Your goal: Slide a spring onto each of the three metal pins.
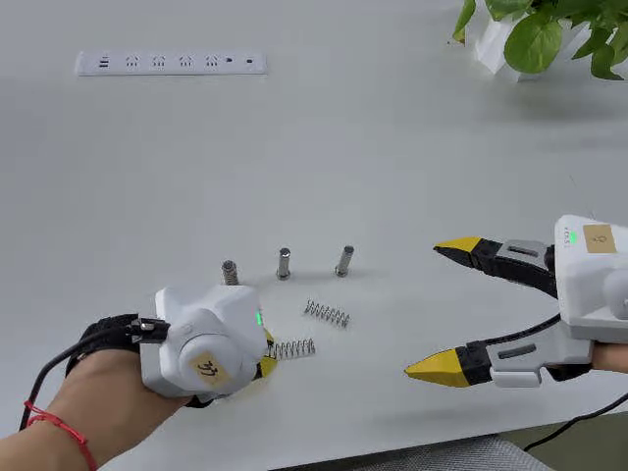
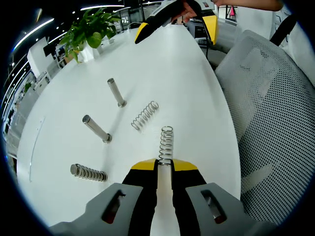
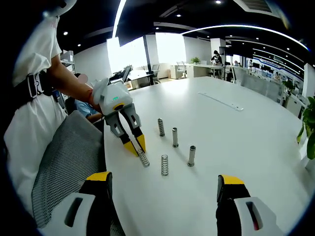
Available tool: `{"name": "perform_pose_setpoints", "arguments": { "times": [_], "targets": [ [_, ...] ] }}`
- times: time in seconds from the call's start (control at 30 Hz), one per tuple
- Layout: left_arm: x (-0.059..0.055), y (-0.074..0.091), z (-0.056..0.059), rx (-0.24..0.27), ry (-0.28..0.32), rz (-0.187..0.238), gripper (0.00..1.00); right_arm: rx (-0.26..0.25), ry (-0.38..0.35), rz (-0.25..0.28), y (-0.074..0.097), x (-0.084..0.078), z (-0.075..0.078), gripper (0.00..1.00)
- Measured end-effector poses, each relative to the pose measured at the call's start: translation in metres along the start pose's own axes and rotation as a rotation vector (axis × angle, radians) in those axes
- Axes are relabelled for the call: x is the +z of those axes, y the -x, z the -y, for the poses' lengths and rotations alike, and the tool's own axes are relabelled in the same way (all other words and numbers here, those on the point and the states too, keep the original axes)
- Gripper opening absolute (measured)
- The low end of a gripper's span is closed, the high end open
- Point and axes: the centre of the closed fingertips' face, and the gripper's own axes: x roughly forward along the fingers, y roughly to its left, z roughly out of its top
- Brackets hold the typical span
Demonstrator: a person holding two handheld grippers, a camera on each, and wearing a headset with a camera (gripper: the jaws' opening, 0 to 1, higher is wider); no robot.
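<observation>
Yellow-tipped jaws of the left gripper (image 2: 165, 164) were clenched on one end of a spring (image 2: 166, 142), and the rest of the coil stuck out past the tips, low over the white counter (image 1: 392, 147). In the head view this held spring pointed right from the gripper at the near left. A second spring (image 1: 326, 313) lay loose on the counter just beyond it, slightly to the right and apart from it. Farther on stood three metal pins in a row. The left pin (image 1: 230, 273) already wore a spring around its shaft, while the middle pin (image 1: 284, 263) and the right pin (image 1: 344, 260) were bare. The right gripper (image 1: 446, 306) hung at the near right, well apart from the pins, its jaws spread wide and holding nothing. A white power strip (image 1: 170, 63) lay at the far left of the counter and a green plant (image 1: 549, 29) stood at the far right corner.
</observation>
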Motion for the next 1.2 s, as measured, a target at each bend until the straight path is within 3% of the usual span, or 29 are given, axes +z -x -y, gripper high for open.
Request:
{"name": "perform_pose_setpoints", "arguments": {
  "times": [0.2,0.6,1.0,1.2],
  "targets": [
    [0.003,0.005,0.002,0.000,0.019,0.027,0.06,0.016,0.007,-0.001,-0.005,0.004,-0.005,0.87],
    [0.020,0.029,0.000,0.029,0.097,0.143,0.06,0.027,0.038,0.009,-0.004,0.021,-0.010,0.84],
    [0.057,0.068,-0.014,0.087,0.182,0.321,0.06,0.071,0.008,0.099,-0.008,0.060,-0.018,0.71],
    [0.079,0.084,-0.021,0.108,0.222,0.417,0.06,0.103,-0.057,0.171,-0.014,0.084,-0.023,0.54]
  ]
}}
